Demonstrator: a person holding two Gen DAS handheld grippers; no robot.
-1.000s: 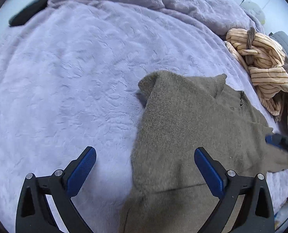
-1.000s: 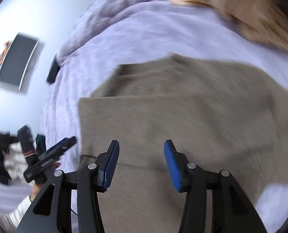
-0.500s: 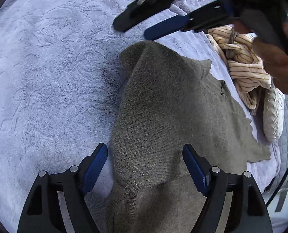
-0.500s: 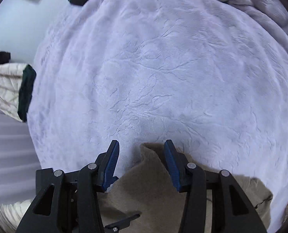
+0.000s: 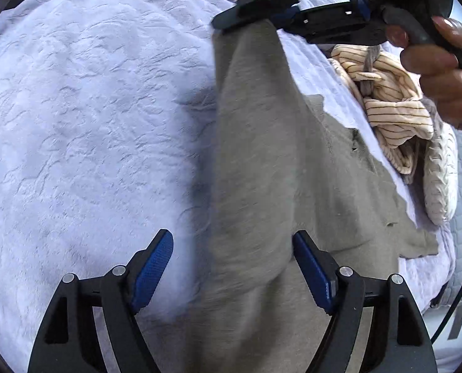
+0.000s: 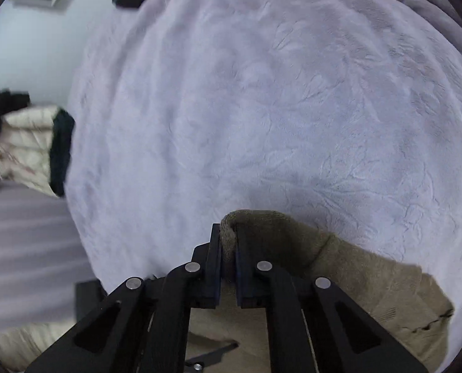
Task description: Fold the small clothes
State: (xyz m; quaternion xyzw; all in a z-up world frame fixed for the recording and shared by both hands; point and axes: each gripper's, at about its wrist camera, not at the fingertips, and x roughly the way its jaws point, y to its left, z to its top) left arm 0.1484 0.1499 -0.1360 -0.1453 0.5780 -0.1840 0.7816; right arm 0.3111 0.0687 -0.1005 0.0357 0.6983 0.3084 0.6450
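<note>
Fold just starting: right gripper (image 6: pixel 227 258) is pinching a raised corner of the olive sweater (image 5: pixel 262 161) lying on the lavender blanket (image 5: pixel 91 124), left gripper (image 5: pixel 231 267) is hovering open astride it, striped garment (image 5: pixel 389 102) waiting unfolded nearby.

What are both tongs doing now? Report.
Left tongs: open, straddling the olive sweater, not gripping.
Right tongs: shut on the sweater's far edge.

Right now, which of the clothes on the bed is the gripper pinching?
The olive-brown knit sweater. The right gripper is shut on its lifted far corner. The cream striped garment and the white cable-knit piece lie untouched in a heap beside it.
</note>
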